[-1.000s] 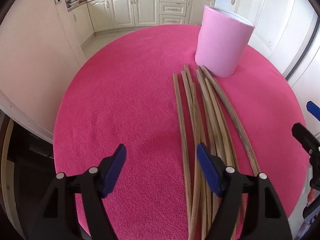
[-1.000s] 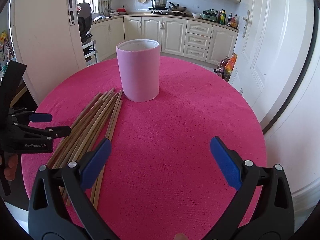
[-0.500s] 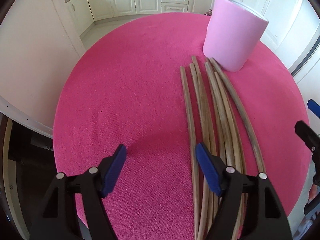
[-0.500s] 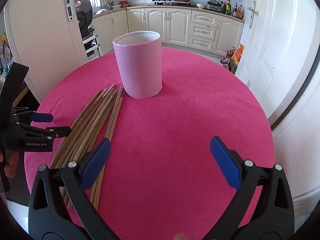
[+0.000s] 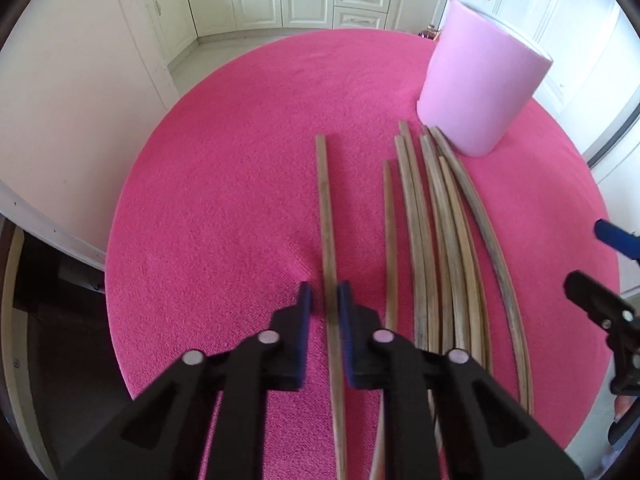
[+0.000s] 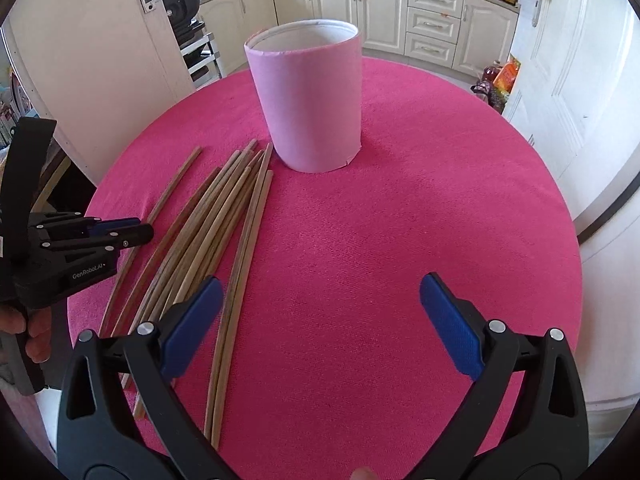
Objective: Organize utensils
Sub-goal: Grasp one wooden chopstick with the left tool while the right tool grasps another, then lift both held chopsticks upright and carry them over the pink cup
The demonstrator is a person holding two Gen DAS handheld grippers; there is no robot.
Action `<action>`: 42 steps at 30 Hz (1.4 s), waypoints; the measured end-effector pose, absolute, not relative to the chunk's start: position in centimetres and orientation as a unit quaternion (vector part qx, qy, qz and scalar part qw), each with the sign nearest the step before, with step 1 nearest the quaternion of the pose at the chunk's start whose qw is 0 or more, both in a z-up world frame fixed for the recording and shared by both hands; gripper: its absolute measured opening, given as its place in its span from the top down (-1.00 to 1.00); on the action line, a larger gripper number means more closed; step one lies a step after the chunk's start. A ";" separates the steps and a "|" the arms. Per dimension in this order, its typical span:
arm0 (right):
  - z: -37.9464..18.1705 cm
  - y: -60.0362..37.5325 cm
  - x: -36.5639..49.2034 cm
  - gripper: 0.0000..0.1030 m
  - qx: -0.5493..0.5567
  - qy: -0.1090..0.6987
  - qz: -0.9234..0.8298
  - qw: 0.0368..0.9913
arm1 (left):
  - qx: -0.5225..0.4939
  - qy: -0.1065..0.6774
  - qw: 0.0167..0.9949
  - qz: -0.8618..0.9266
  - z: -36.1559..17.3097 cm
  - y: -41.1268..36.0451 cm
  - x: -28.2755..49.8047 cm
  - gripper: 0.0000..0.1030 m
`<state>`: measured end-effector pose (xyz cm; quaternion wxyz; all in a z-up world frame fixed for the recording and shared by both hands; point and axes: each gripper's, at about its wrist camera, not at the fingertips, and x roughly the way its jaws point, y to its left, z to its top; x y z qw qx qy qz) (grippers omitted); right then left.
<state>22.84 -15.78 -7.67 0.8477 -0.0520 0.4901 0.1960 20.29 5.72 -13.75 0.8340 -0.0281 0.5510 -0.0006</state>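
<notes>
We judge the task barely begun — our left gripper [image 5: 323, 300] clamps one chopstick [image 5: 326, 216] on the table [image 5: 224, 184], our right gripper [image 6: 320, 304] gapes unladen, the pink holder [image 6: 308, 96] apparently awaiting all sticks

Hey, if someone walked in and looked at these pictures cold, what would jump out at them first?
Probably the bright pink round table, with a tall pale pink cup standing upright toward its far side. Next, the fan of wooden chopsticks lying beside the cup. One chopstick sits apart from the bundle, pinched between the nearly closed fingers of the left gripper, while the right gripper hangs wide open over bare cloth.
</notes>
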 end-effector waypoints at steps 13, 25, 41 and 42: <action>-9.6 -13.4 24.0 0.19 -0.041 0.556 0.209 0.803 | -0.098 0.538 0.837 -0.019 -14.0 8.3 18.6 0.88; -10.2 -10.2 23.8 0.35 -0.091 0.560 0.192 0.801 | -0.095 0.534 0.840 -0.021 -14.4 9.4 19.3 0.87; -9.4 -14.0 22.9 0.88 -0.047 0.550 0.225 0.803 | -0.126 0.484 0.866 -0.019 -11.8 10.2 16.9 0.88; -9.3 -14.3 22.6 0.88 -0.044 0.548 0.229 0.804 | -0.124 0.477 0.870 -0.018 -11.4 10.0 16.6 0.88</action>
